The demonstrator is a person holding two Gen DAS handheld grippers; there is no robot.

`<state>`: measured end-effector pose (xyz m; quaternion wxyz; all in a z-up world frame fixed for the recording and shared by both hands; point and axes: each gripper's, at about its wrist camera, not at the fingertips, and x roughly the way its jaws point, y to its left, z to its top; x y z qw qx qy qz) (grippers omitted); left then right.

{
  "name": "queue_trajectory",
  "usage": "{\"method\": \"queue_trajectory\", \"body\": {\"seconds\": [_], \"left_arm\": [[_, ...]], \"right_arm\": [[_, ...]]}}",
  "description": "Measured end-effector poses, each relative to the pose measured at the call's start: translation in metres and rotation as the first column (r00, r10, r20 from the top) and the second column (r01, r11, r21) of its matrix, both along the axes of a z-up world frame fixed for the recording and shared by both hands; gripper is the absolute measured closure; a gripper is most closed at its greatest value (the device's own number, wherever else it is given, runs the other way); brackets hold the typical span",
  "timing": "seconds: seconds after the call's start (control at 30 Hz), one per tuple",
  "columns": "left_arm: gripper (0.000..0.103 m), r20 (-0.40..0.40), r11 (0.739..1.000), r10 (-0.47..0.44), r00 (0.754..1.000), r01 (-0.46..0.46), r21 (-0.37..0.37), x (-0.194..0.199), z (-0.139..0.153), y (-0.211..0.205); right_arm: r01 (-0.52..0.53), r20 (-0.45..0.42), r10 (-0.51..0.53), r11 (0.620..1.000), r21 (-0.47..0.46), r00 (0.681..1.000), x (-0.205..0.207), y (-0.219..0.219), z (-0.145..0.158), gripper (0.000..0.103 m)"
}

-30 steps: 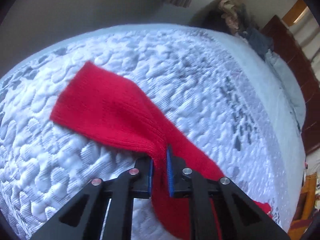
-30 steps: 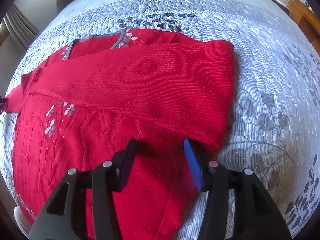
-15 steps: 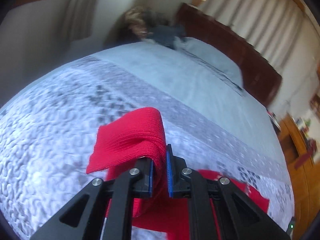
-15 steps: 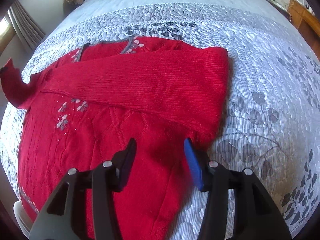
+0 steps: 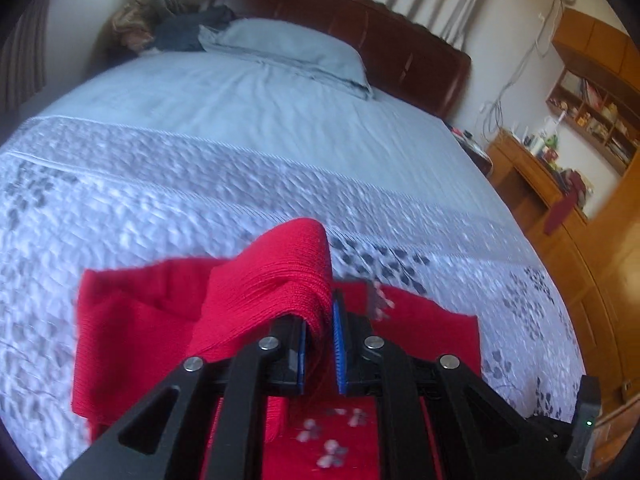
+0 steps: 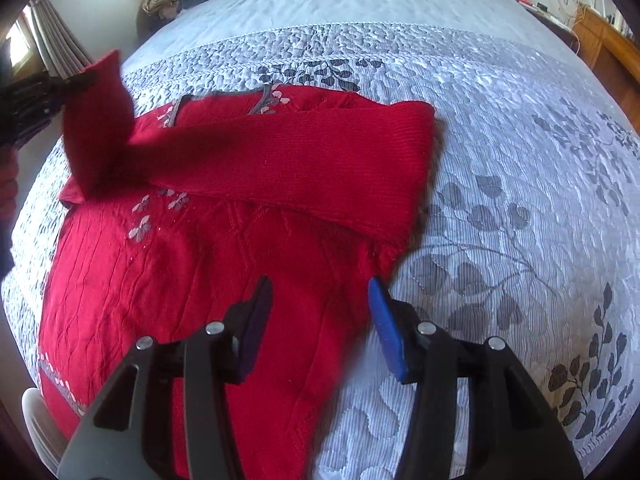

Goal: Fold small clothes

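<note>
The left gripper [image 5: 319,346] is angled downward with its jaws nearly together, pinching a fold of the red sweater's sleeve [image 5: 280,276] between the blue pads. The right gripper [image 6: 320,330] points more steeply down, its jaws standing apart and empty above the sweater's body [image 6: 200,280].

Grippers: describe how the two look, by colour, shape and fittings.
Both are alike. The left gripper and right gripper have matte black, angular plastic fingers with triangular cut-outs, round silver screw heads, and flat ribbed blue pads on the inner faces. No cables or markings show.
</note>
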<state>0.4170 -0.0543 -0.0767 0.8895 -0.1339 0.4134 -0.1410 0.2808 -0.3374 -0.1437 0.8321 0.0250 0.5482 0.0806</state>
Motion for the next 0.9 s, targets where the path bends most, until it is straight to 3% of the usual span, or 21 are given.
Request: {"method": "queue_trajectory", "body": {"seconds": [0.2, 0.33, 0.37, 0.43, 0.53, 0.63, 0.73, 0.83, 0.9], "left_arm": [[0.091, -0.137, 0.998, -0.052, 0.989, 0.057, 0.030, 0.010, -0.059, -0.045], [0.069, -0.242, 0.992, -0.091, 0.966, 0.111, 0.067, 0.010, -0.092, -0.055], [0.065, -0.253, 0.990, -0.101, 0.962, 0.122, 0.065, 0.008, -0.092, -0.053], [0.045, -0.286, 0.989, -0.112, 0.952, 0.136, 0.063, 0.000, -0.085, -0.045], [0.037, -0.231, 0.990, -0.126, 0.965, 0.136, 0.028, -0.022, -0.048, -0.011], [0.036, -0.195, 0.988, -0.056, 0.979, 0.082, 0.128, -0.028, -0.031, 0.032], [0.038, -0.252, 0.970, 0.061, 0.966, 0.002, 0.244, -0.015, -0.053, 0.076], [0.043, -0.326, 0.968, 0.120, 0.938, -0.038, 0.248, -0.003, -0.083, 0.106], [0.041, -0.343, 0.972, 0.113, 0.933, -0.031, 0.234, 0.000, -0.098, 0.113]], "right_arm": [[0.012, -0.022, -0.011, 1.000, 0.012, 1.000, -0.005, -0.005, -0.009, 0.053], [0.020, -0.048, -0.019, 0.999, 0.029, 0.999, -0.003, -0.005, -0.016, 0.053], [0.019, -0.054, -0.018, 0.999, 0.029, 0.998, -0.003, -0.004, -0.018, 0.053], [0.013, -0.067, -0.012, 1.000, 0.018, 0.998, -0.002, 0.000, -0.019, 0.053], [0.002, -0.065, -0.002, 1.000, 0.013, 0.998, -0.001, 0.004, -0.015, 0.053], [-0.020, -0.069, 0.024, 0.998, 0.057, 0.997, 0.002, 0.015, -0.009, 0.053], [-0.060, -0.103, 0.067, 0.996, 0.067, 0.992, 0.007, 0.037, -0.013, 0.053], [-0.080, -0.160, 0.092, 0.994, 0.080, 0.983, 0.011, 0.055, -0.028, 0.052], [-0.088, -0.190, 0.091, 0.996, 0.026, 0.978, 0.015, 0.063, -0.039, 0.049]]}}
